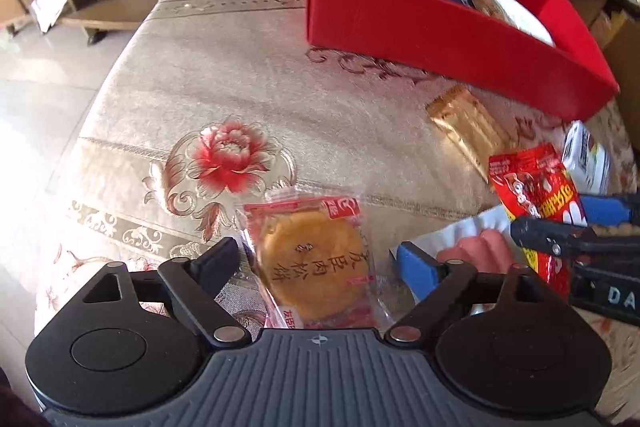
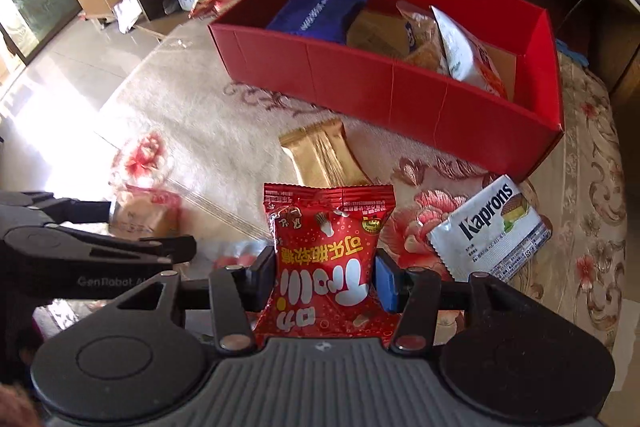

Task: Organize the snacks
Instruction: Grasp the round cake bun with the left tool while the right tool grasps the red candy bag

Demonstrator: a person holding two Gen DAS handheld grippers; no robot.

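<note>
On the floral cloth, left: left gripper [image 1: 316, 259] spread wide, its fingers either side of a clear-wrapped round golden pastry [image 1: 314, 259] lying flat, pads not touching it.
Centre: crinkled gold foil packet [image 2: 324, 157] lies just before the red cardboard box [image 2: 400, 95].
Right: right gripper [image 2: 326, 277] pinches a glossy red candy bag [image 2: 328, 259]; white Kaprons wafer packet [image 2: 490, 227] beside.

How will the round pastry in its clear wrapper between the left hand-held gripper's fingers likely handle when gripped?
The pastry packet lies flat, so rolling is unlikely. Its glossy, loose film will probably slip or crumple under the open left hand-held gripper. The flat cake looks crumbly, so a hard squeeze may crack it.
</note>
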